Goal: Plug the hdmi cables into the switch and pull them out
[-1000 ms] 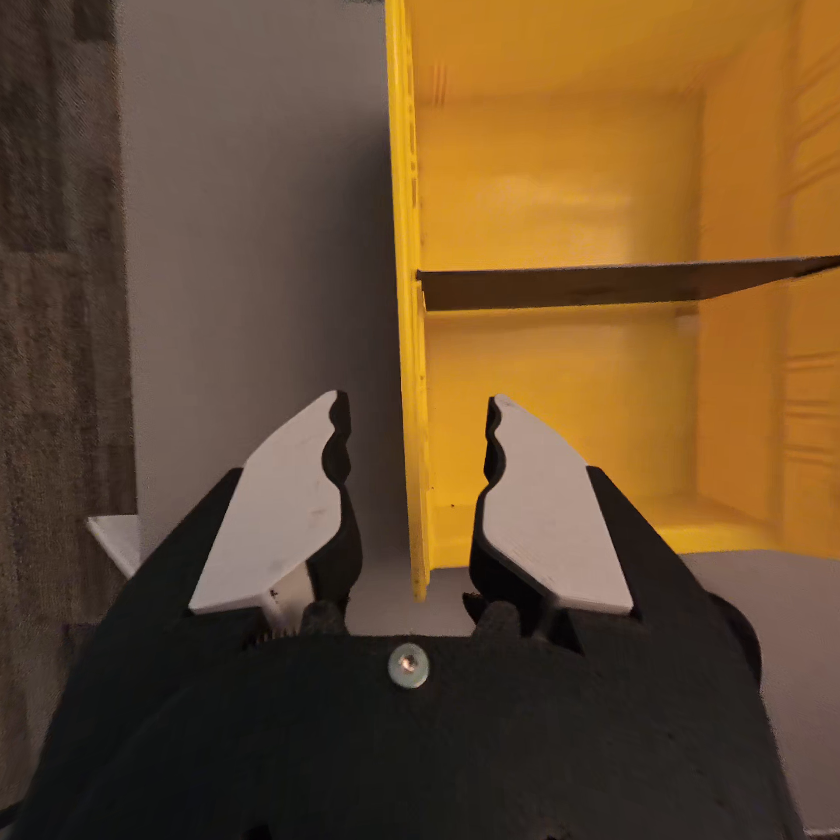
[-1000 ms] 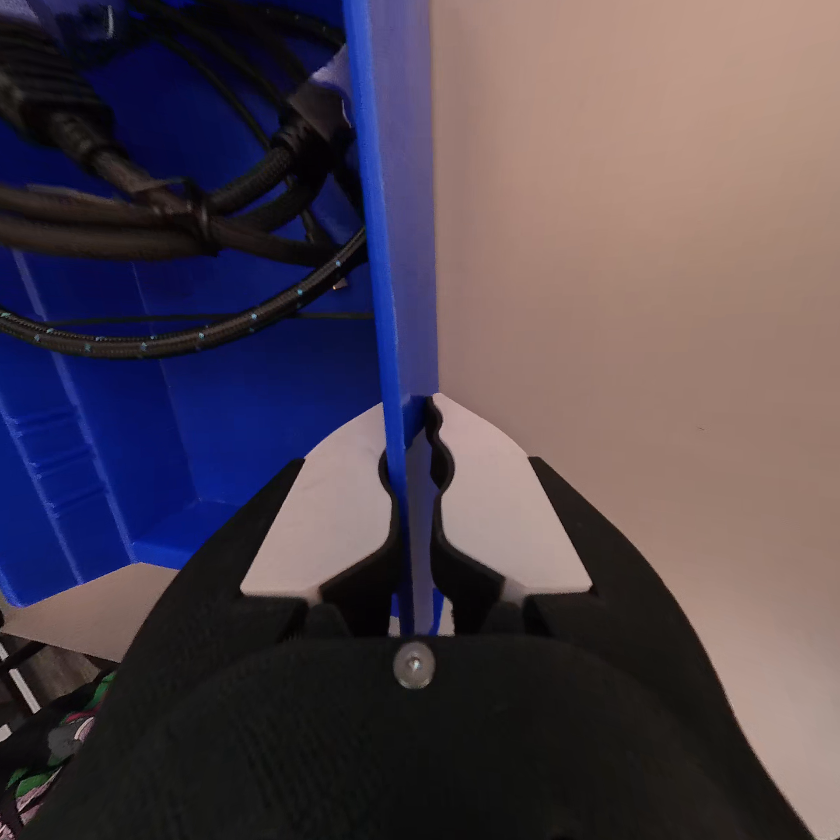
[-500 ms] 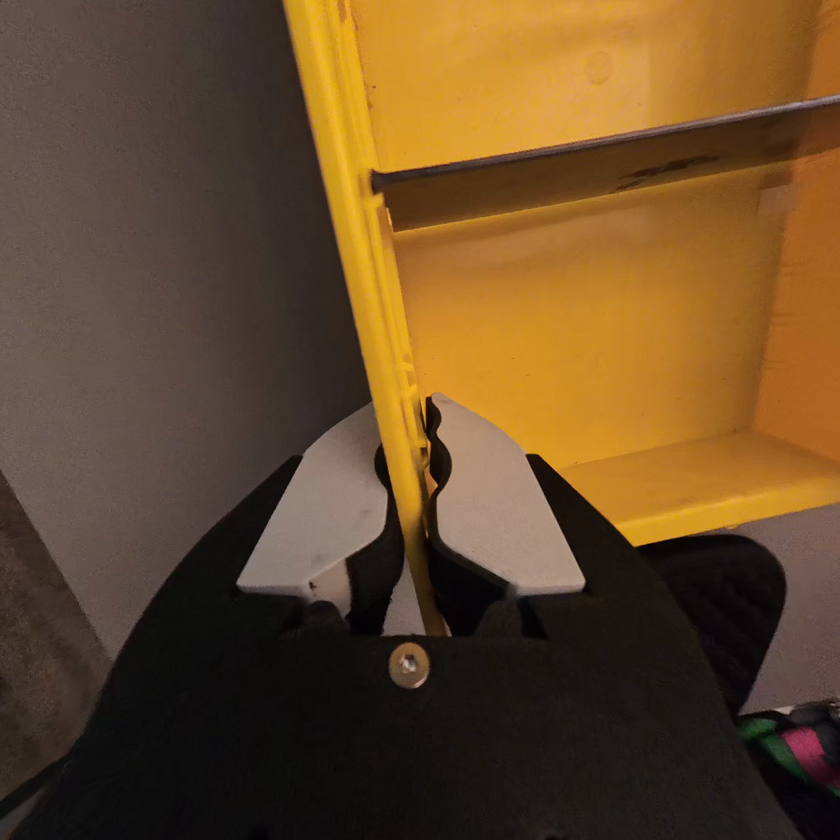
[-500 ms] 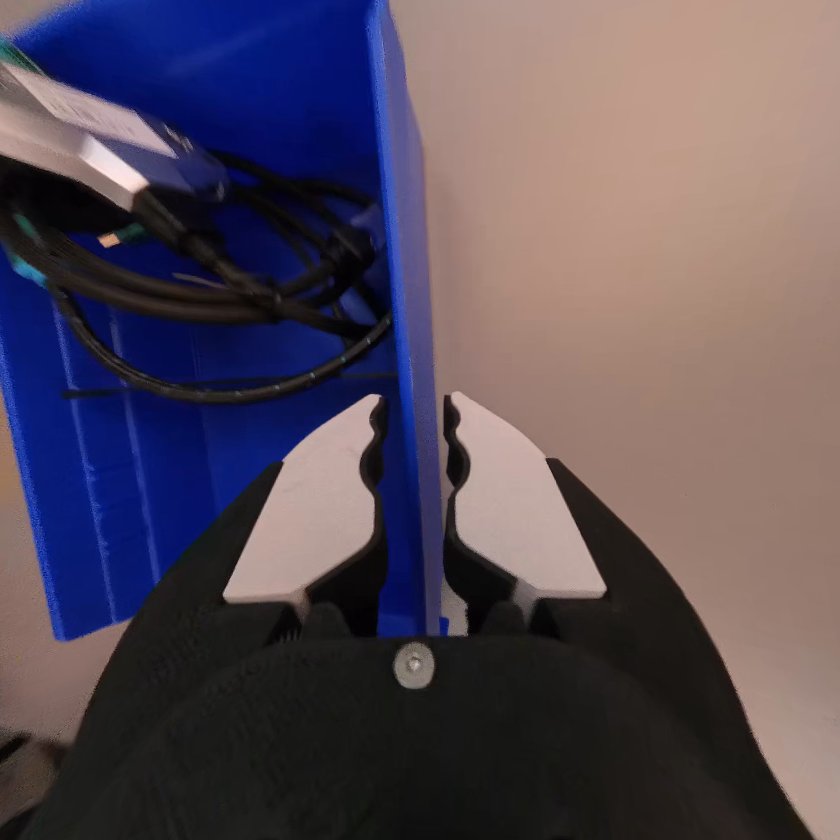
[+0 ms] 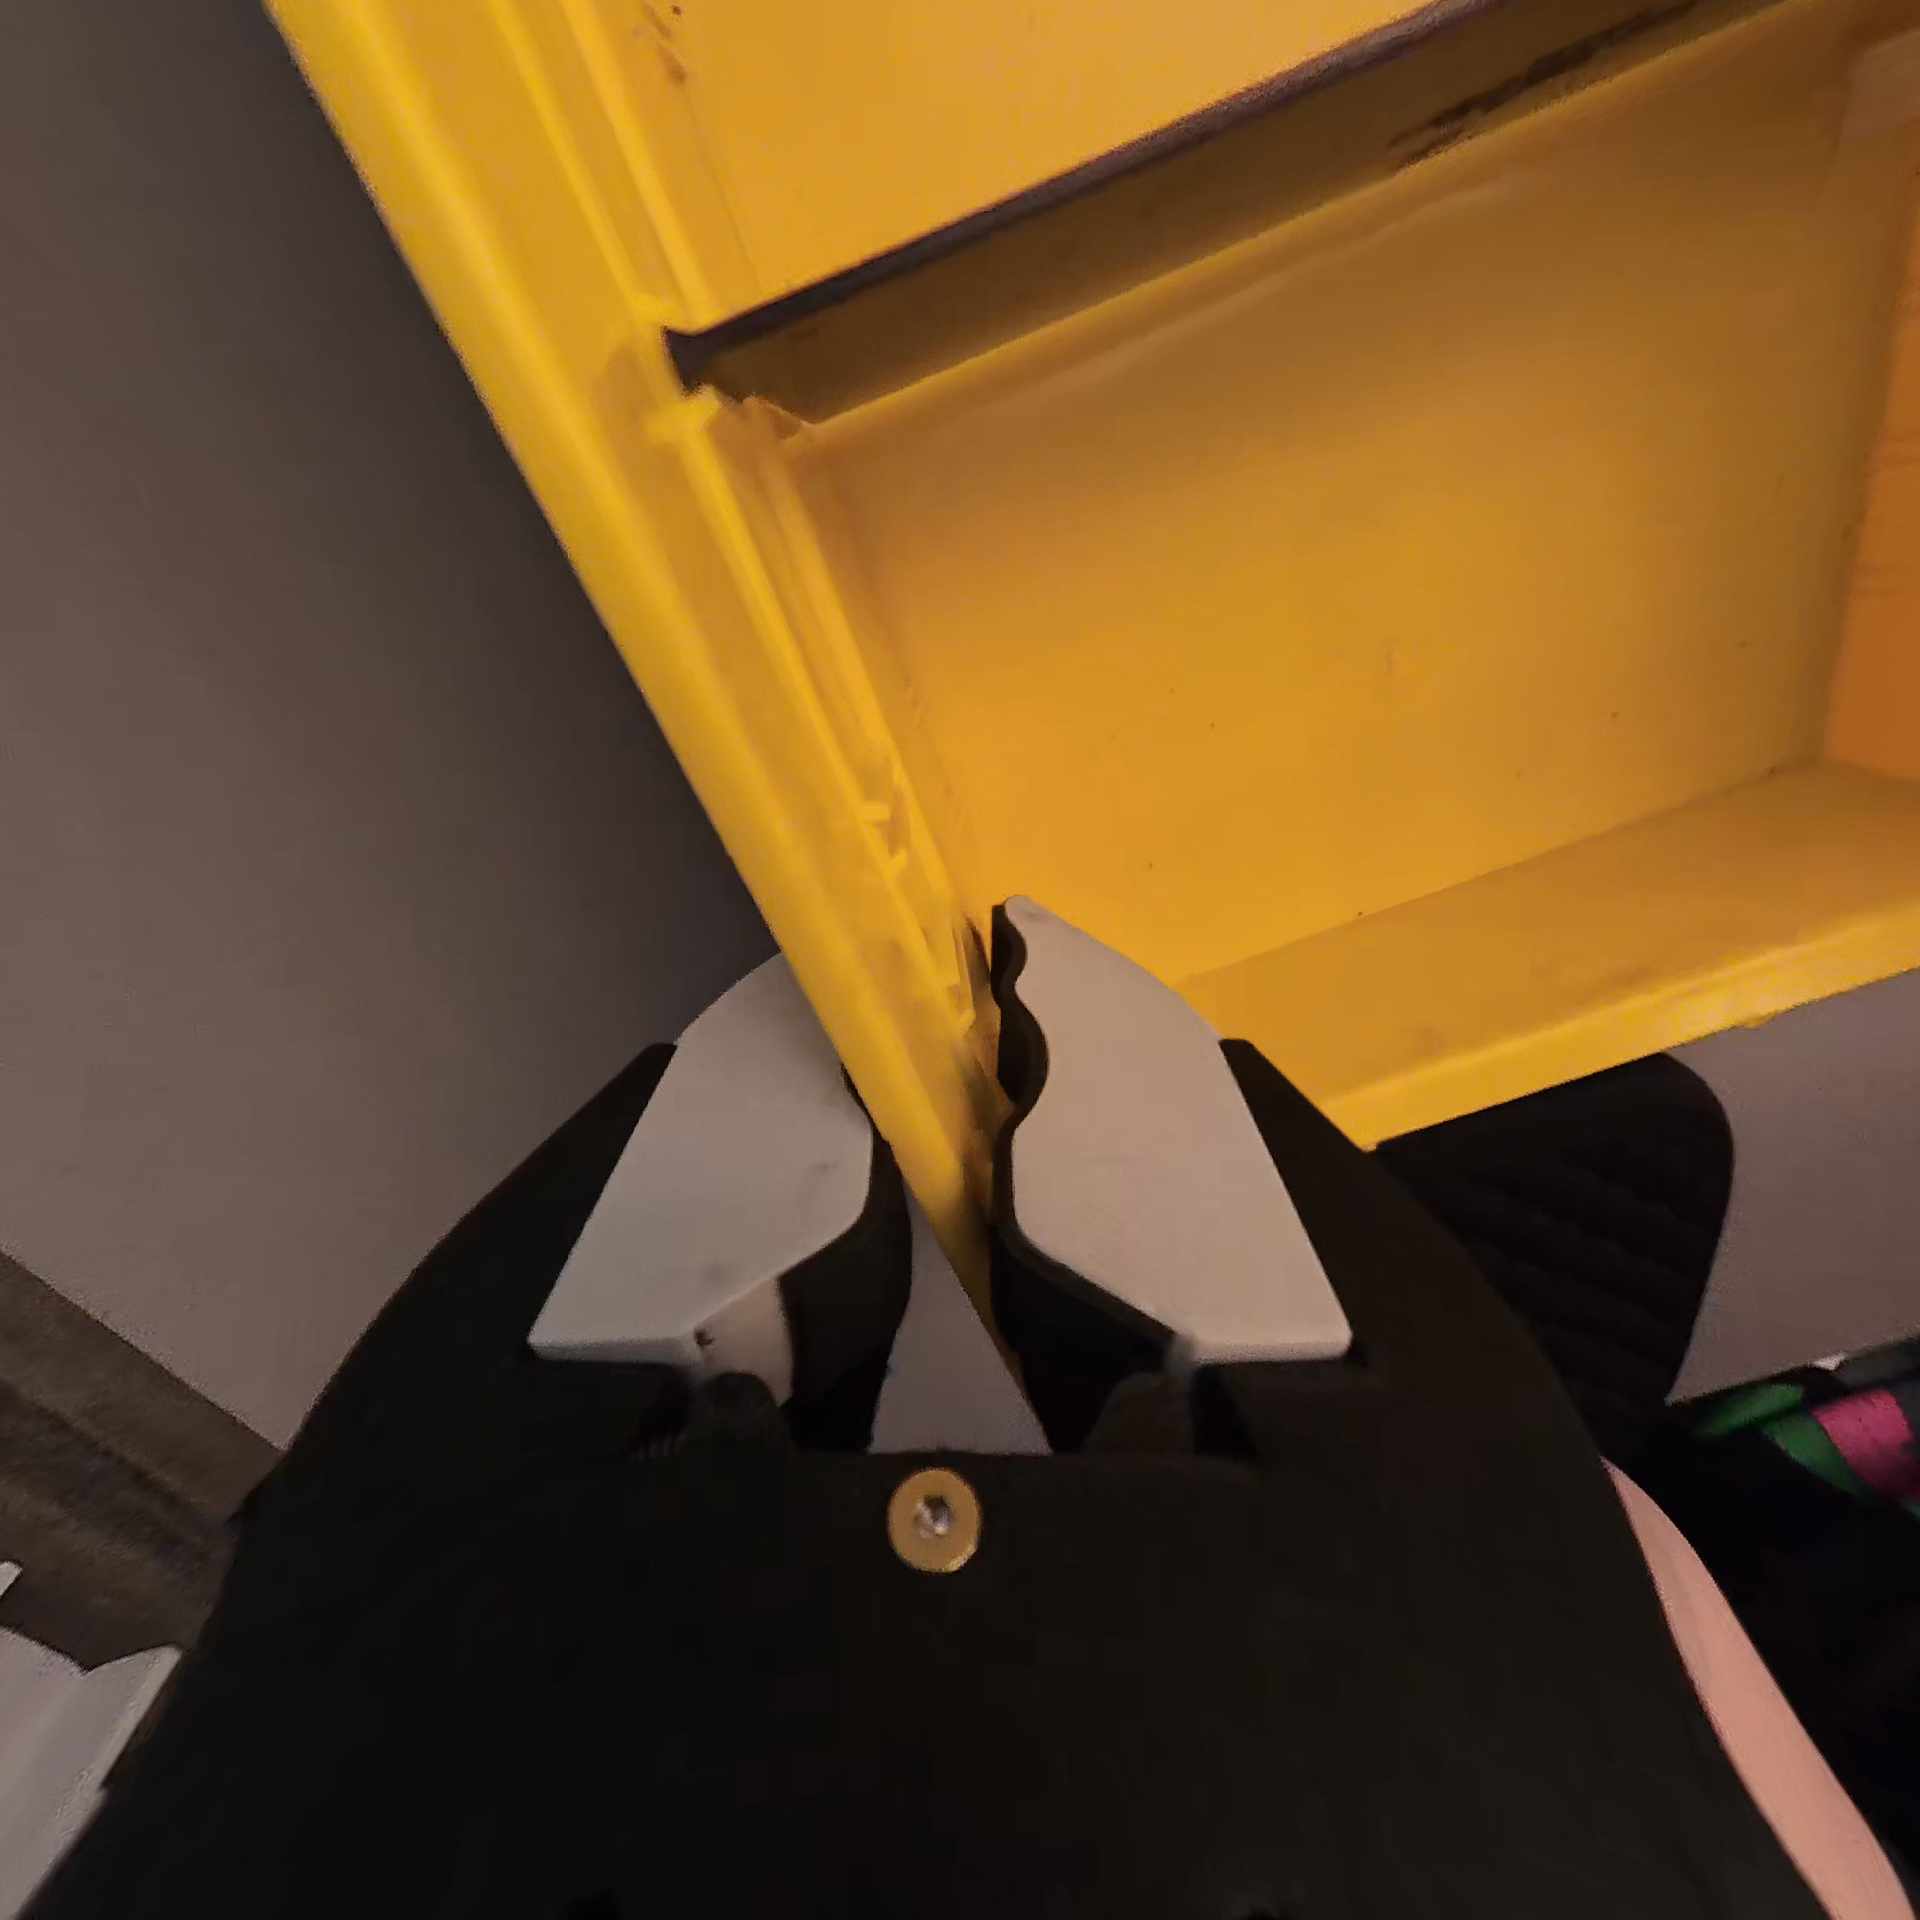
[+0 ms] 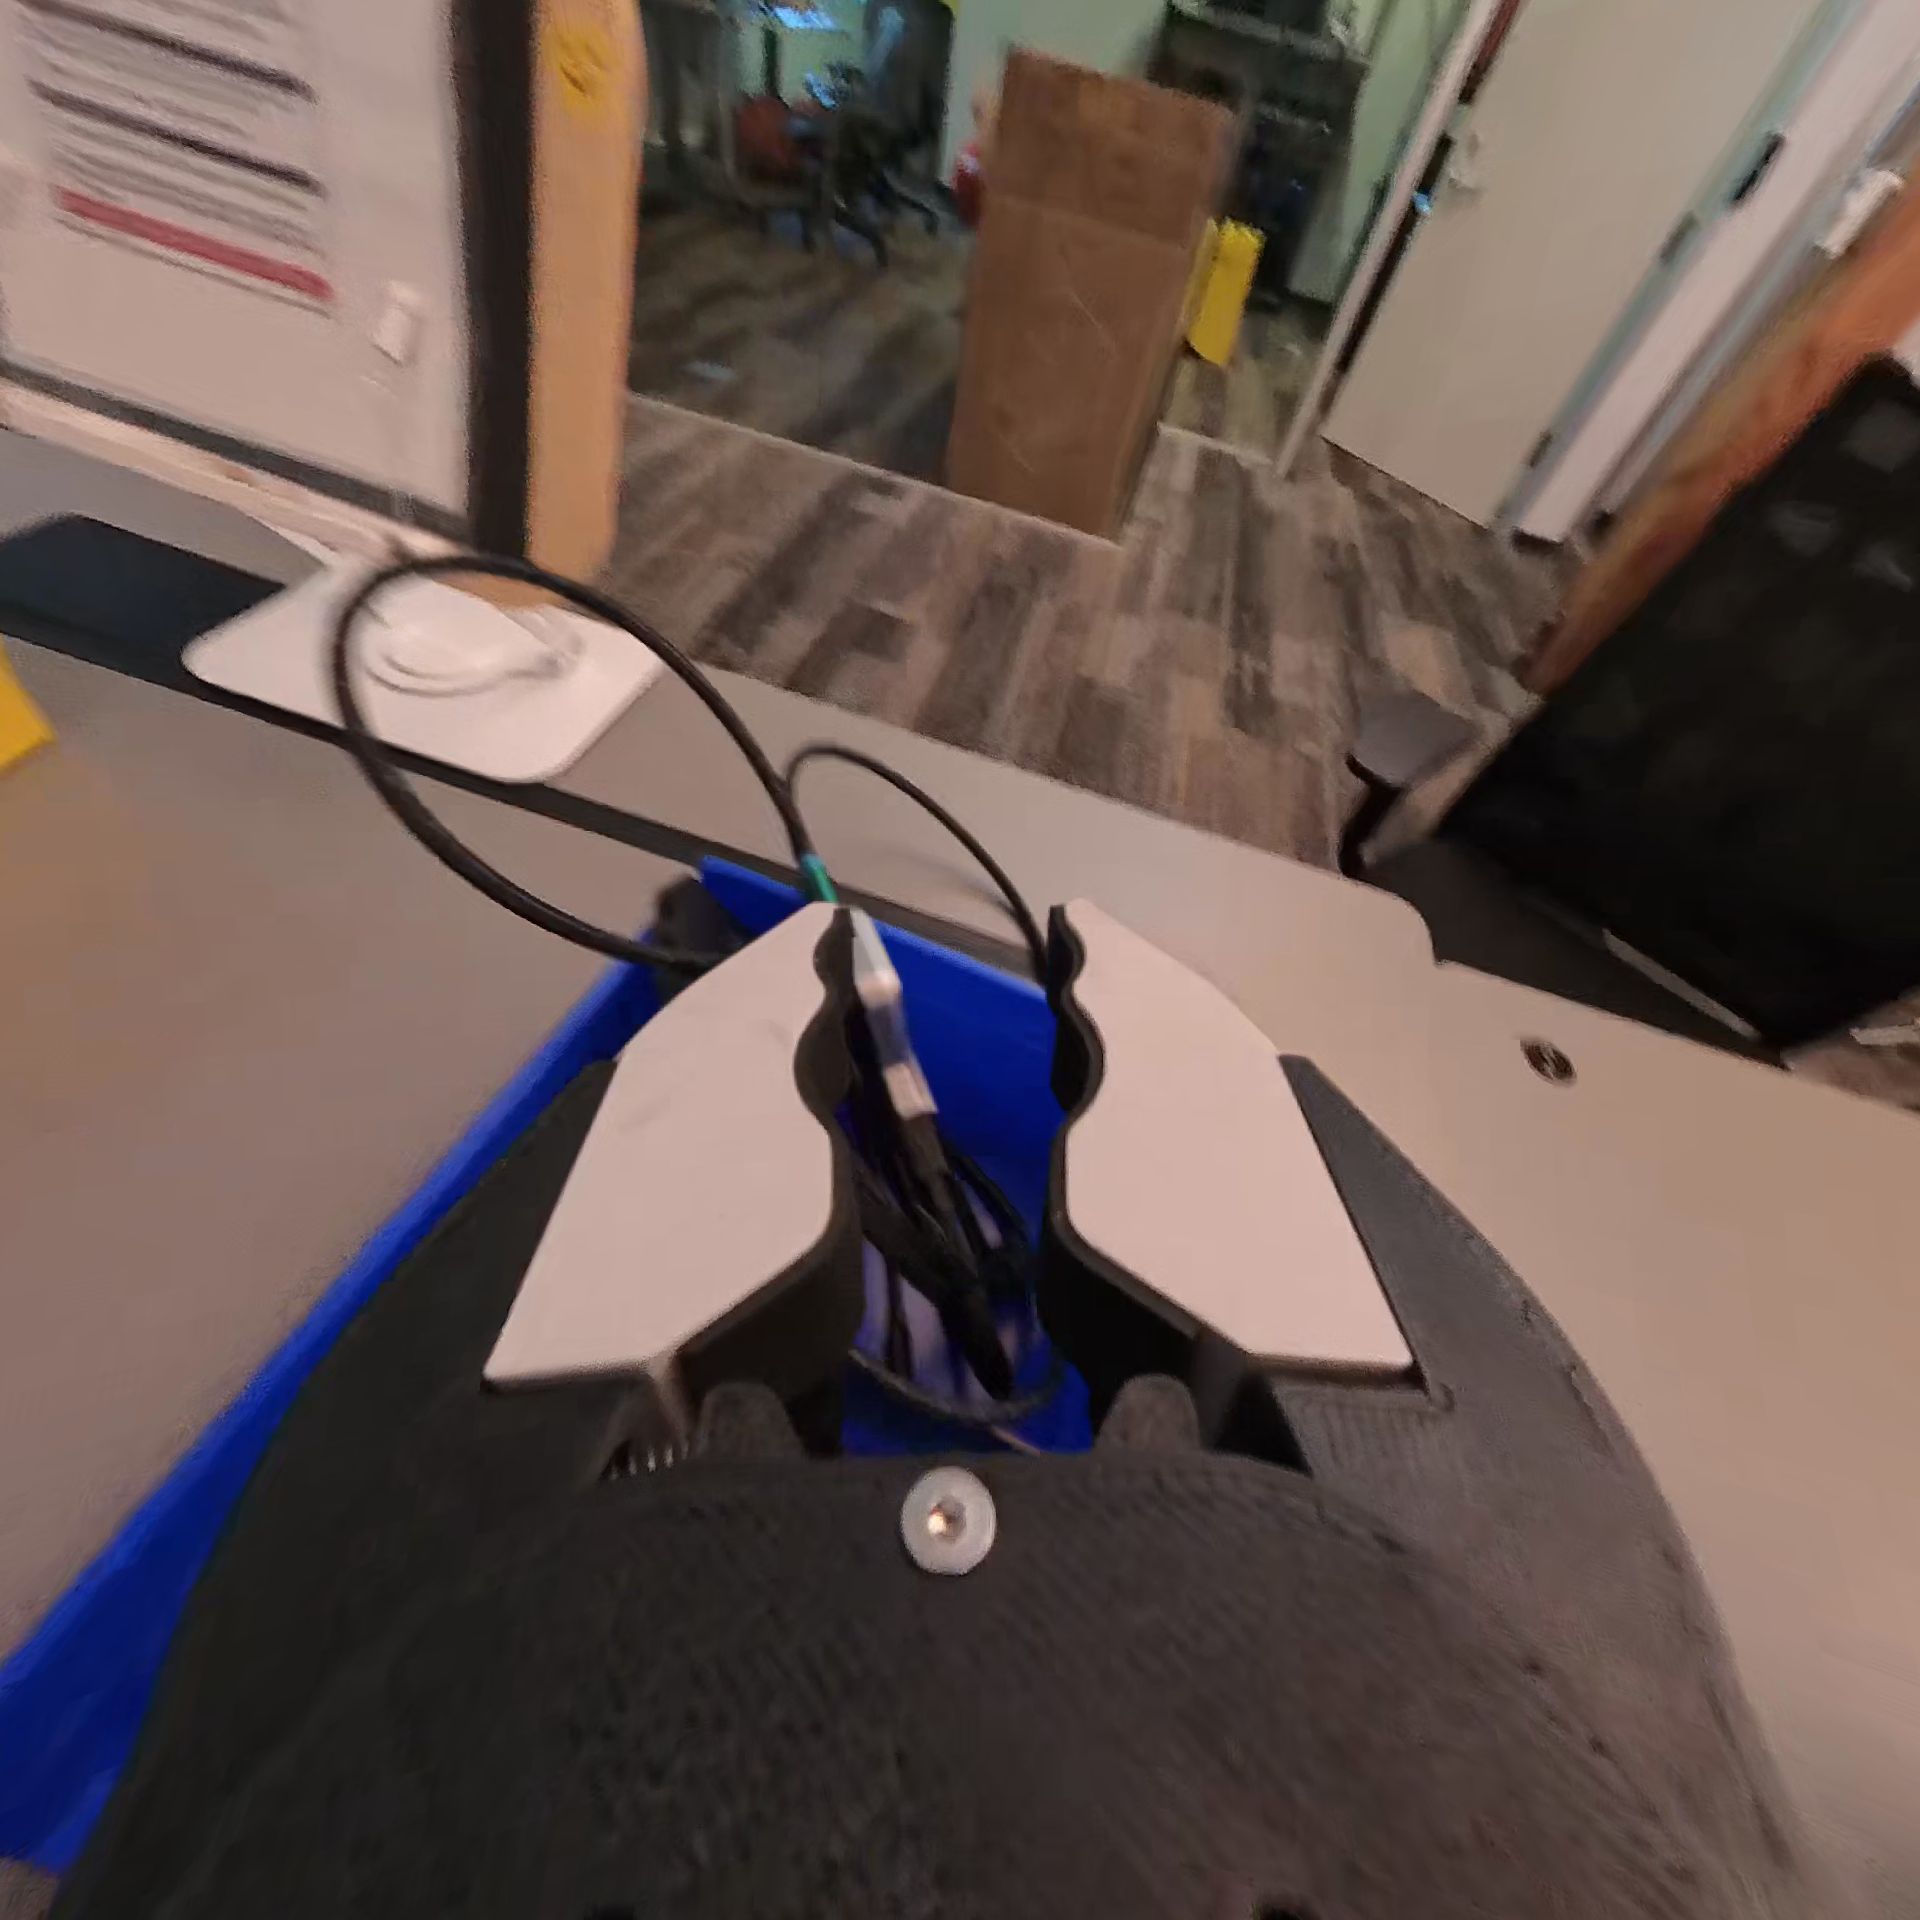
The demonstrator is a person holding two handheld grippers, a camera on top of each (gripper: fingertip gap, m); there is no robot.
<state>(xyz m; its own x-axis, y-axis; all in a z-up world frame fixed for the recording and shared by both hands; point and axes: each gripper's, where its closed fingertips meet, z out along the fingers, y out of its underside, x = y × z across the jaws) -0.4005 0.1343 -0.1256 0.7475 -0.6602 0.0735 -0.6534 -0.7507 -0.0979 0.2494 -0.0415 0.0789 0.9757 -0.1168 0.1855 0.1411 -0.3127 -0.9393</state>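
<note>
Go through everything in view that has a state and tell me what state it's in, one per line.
left gripper: shut on the yellow bin's side wall.
yellow bin: tilted, near compartment empty, dark divider in place.
right gripper: open, holding nothing.
blue bin: on the table, holding the cables.
black cables: bundled in the blue bin, loops rising over its far rim.

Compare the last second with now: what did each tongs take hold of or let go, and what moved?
The left tongs, open a second ago, closed on the yellow bin wall and tipped it. The right tongs let go of the blue bin wall and pulled back, open. The cables stay in the blue bin.
</note>
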